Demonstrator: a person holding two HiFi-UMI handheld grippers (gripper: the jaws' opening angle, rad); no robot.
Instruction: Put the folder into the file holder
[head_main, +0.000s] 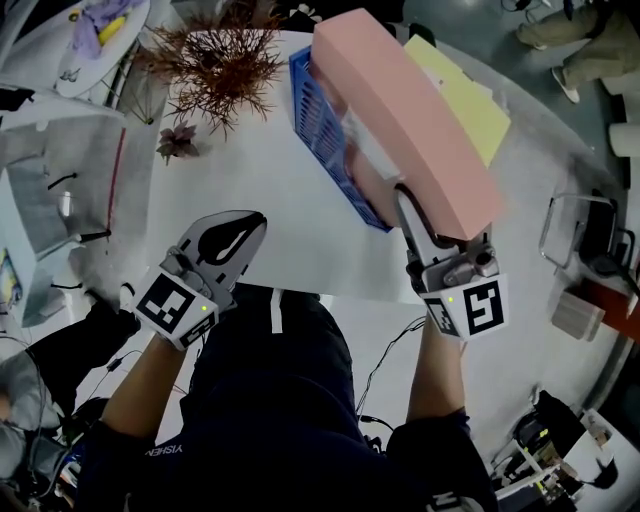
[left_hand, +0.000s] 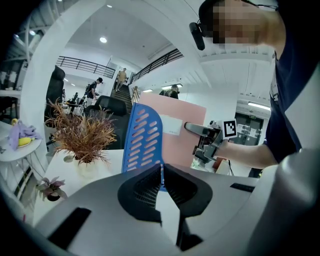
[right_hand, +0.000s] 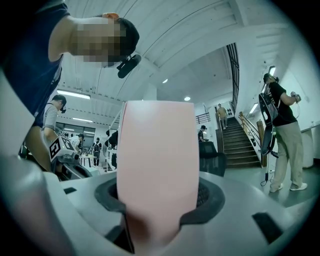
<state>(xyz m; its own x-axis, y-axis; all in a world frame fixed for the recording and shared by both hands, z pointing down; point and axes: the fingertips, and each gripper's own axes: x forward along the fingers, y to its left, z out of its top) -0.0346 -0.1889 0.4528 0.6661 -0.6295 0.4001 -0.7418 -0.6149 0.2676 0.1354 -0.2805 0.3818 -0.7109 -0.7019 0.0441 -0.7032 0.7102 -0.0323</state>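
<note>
A thick pink folder (head_main: 400, 110) is held tilted over the blue slotted file holder (head_main: 318, 125) on the white table (head_main: 250, 210). My right gripper (head_main: 405, 198) is shut on the folder's near end, and the folder (right_hand: 157, 160) fills the space between its jaws. In the left gripper view the folder (left_hand: 177, 142) stands behind the holder's wall (left_hand: 142, 137), which hides its lower edge. My left gripper (head_main: 250, 225) hangs over the table's front left, away from both, its jaws together with nothing in them (left_hand: 161, 167).
A yellow folder (head_main: 462, 95) lies on the table behind the pink one. A dried brown plant (head_main: 215, 55) and a small purple plant (head_main: 178, 140) stand at the table's far left. A round side table (head_main: 75, 60) is at the upper left, a wire frame (head_main: 568, 228) at the right.
</note>
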